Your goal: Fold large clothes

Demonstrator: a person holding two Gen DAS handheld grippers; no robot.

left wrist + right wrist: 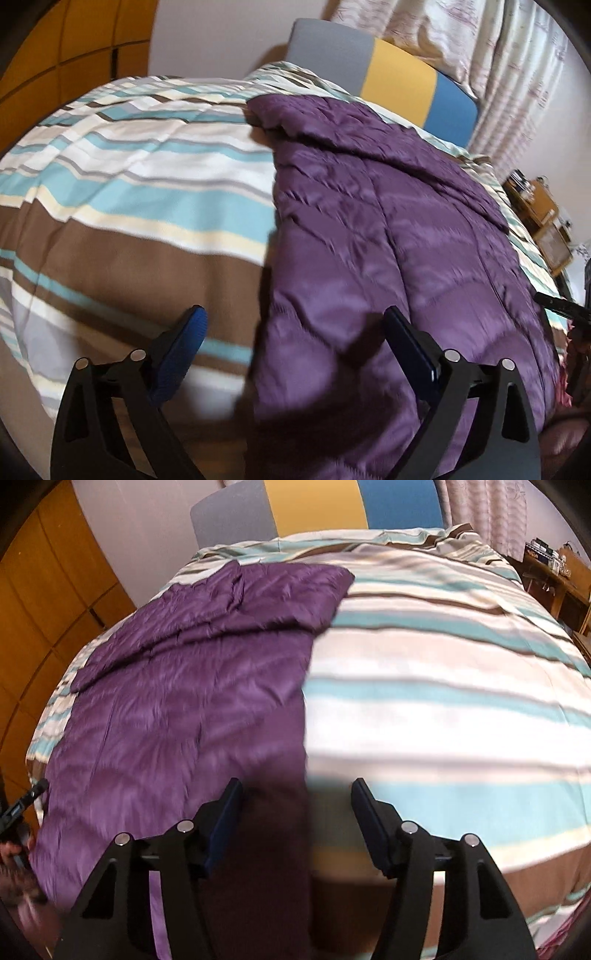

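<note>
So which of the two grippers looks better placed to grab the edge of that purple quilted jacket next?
Probably the right gripper: the purple quilted jacket has its edge running between its open fingers. The left gripper also straddles an edge, open wider and half over the striped bedspread. Blur hides any contact.

purple quilted garment point(388, 229): 1 | striped bed cover point(140, 177): 1 | headboard point(399, 74): 1, three colour panels | grippers: 2, views blurred

A quilted coat point(388, 229) lies spread on the bed point(129, 192); the headboard point(399, 77) stands behind, curtains point(498, 62) beyond it.
</note>
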